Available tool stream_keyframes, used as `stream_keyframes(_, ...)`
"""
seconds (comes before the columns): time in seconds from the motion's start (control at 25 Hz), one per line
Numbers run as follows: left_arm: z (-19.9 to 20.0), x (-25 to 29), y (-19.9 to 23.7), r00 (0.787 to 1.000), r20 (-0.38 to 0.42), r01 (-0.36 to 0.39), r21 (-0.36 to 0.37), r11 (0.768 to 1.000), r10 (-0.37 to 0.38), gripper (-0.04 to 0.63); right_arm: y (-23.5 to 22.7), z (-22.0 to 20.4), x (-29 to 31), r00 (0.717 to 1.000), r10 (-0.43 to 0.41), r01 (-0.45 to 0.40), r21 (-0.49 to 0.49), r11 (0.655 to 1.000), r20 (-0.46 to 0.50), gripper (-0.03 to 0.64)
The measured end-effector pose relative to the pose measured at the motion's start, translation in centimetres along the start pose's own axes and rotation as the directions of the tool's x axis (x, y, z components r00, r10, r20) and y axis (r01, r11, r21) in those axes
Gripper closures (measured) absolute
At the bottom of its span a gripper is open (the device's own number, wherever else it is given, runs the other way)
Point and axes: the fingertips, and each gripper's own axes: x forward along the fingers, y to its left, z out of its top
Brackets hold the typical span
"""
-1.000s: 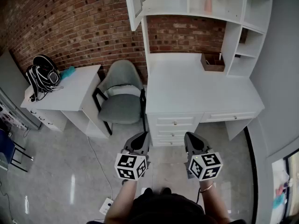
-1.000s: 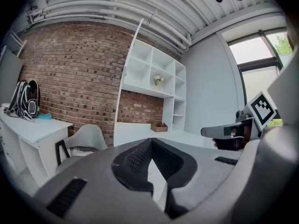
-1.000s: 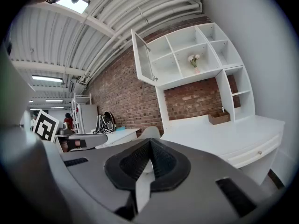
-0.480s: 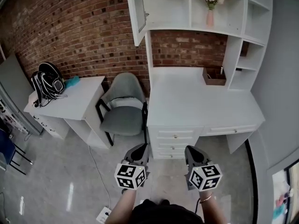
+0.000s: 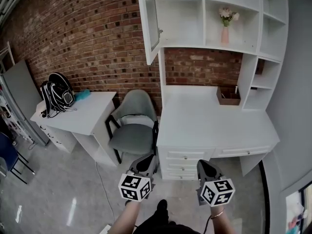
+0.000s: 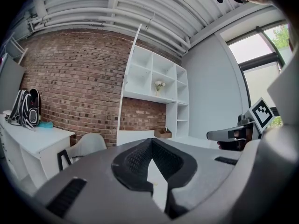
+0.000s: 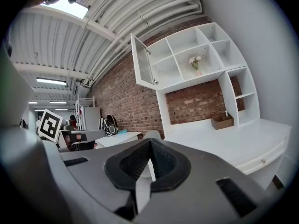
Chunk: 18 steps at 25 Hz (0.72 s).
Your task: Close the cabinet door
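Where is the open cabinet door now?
In the head view, the cabinet door stands open at the top-left corner of the shelf unit, above the grey chair.

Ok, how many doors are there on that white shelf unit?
1. The cabinet door hangs open at the shelf unit's upper left corner. The other compartments in view, including the one with the flower vase, have no doors, and none looks hidden.

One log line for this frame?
phase: pre-contact | door: open, untouched | left gripper: shut, empty | right gripper: shut, empty | both: low, in front of desk
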Motion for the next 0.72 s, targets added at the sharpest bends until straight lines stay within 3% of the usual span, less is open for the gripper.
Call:
stream_keyframes(0.44,4.9,6.3,5.2,0.996,0.081,-0.035,0.051,0.998,0.031,0.586,-2.0,5.0,6.5,0.998,0.016,-0.013,-0.043,0.999,0.064,0.617)
stream_keyframes(0.72,10.3,11.9,8.8,0.988,0.150,-0.040,0.100,0.994,0.025,0.584,-2.9,9.1,12.9,0.995,0.049,-0.041,-0.092,0.995,0.087,0.615)
